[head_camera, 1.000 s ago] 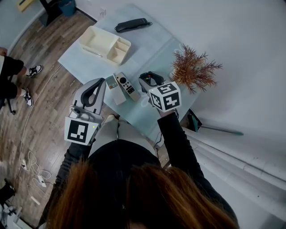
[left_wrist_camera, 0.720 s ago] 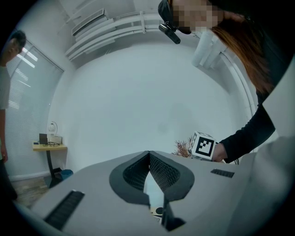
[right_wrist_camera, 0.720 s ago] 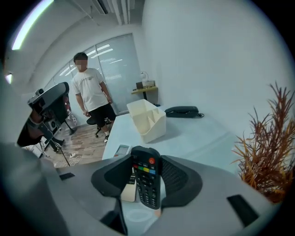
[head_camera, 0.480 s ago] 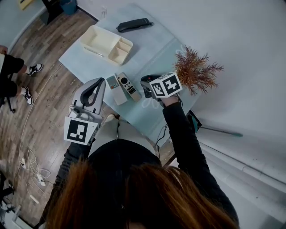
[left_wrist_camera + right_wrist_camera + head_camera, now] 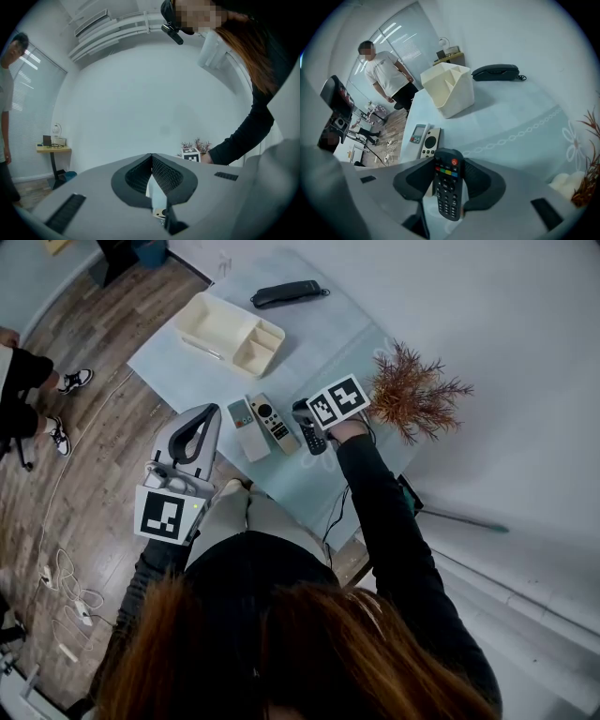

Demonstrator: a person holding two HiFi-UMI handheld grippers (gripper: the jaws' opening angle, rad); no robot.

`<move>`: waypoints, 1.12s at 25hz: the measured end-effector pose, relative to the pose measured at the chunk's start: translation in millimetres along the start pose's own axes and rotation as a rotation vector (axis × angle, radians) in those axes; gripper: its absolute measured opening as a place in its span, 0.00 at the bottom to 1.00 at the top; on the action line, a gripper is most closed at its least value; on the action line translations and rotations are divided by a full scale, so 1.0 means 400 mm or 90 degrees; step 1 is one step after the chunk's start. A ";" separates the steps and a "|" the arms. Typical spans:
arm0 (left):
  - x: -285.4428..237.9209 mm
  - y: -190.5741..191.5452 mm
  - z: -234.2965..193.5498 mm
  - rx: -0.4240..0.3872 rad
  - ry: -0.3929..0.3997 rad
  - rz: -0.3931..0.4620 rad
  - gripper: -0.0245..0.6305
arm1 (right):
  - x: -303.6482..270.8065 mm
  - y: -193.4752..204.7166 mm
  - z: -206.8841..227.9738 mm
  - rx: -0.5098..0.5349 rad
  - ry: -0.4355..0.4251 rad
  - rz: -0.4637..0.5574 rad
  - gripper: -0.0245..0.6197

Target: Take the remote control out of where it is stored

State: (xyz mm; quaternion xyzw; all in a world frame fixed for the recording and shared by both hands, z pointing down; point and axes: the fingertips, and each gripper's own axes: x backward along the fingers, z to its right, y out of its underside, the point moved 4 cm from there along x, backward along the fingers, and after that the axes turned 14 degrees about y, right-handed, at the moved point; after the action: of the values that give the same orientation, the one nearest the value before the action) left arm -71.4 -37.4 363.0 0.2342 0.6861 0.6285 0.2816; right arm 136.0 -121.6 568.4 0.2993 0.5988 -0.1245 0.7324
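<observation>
Right gripper [image 5: 449, 180] was clamped on the black remote [image 5: 447, 197], held over the tabletop [image 5: 511, 108] beside two pale remotes [image 5: 424, 138]; best laid flat, clear of them, before release; left gripper [image 5: 151, 159] closed, empty.

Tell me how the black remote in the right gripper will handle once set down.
The black remote looks like rigid plastic, so it probably won't flex in the right gripper. Its long, flat body should lie still rather than roll. Held only by its smooth sides, it could slip if the grip loosens.
</observation>
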 end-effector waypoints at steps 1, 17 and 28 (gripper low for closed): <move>0.001 -0.002 -0.001 0.000 0.000 0.001 0.05 | -0.008 -0.002 0.000 0.000 -0.002 -0.008 0.35; 0.024 0.010 -0.021 0.008 -0.031 -0.009 0.05 | -0.118 0.002 -0.006 0.011 -0.020 -0.101 0.33; 0.023 0.012 -0.021 0.010 -0.030 -0.010 0.05 | -0.120 0.001 -0.008 0.030 -0.018 -0.102 0.32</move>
State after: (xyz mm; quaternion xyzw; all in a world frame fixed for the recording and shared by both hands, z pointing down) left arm -83.9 -36.7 367.4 0.2461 0.6858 0.6153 0.3008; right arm 121.8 -127.9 614.1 0.2659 0.6075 -0.2006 0.7211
